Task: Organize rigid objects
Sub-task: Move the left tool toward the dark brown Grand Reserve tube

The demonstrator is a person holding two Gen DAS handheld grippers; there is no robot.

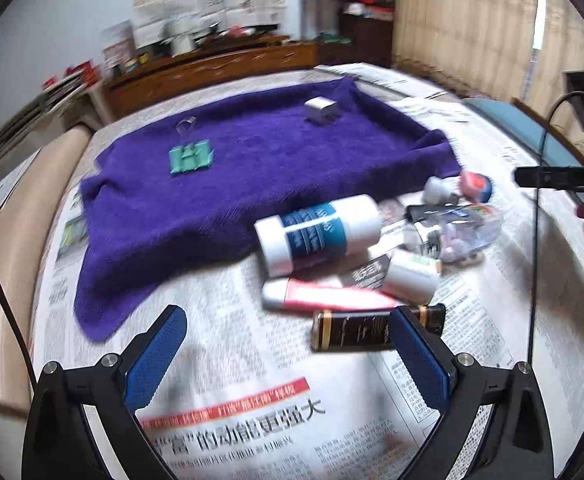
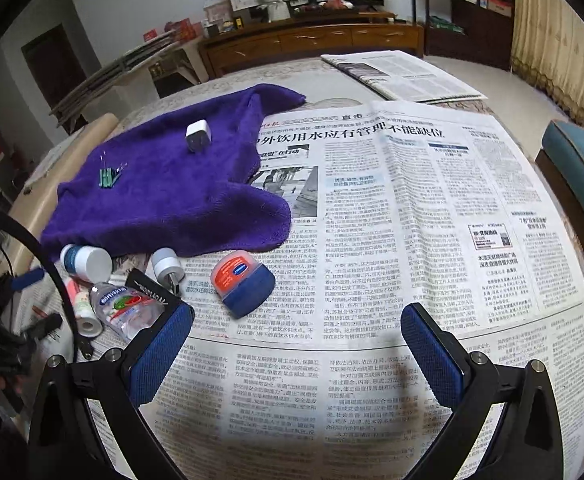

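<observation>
Two wide-apart grippers [image 1: 287, 344] [image 2: 298, 344], one towel [image 1: 251, 168]

Left gripper [image 1: 287, 354] with jaws wide and nothing between them, above newspaper [image 1: 251, 420], purple towel [image 1: 251, 168] with green block [image 1: 189, 157] and white adapter [image 1: 321, 111], white bottle [image 1: 318, 232], dark bottle [image 1: 356, 330] beside right finger

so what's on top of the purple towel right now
Two things rest on the purple towel: a white plug-style cube near its far side and a small green clip-like piece. Whatever the towel covers can't be seen.
</observation>
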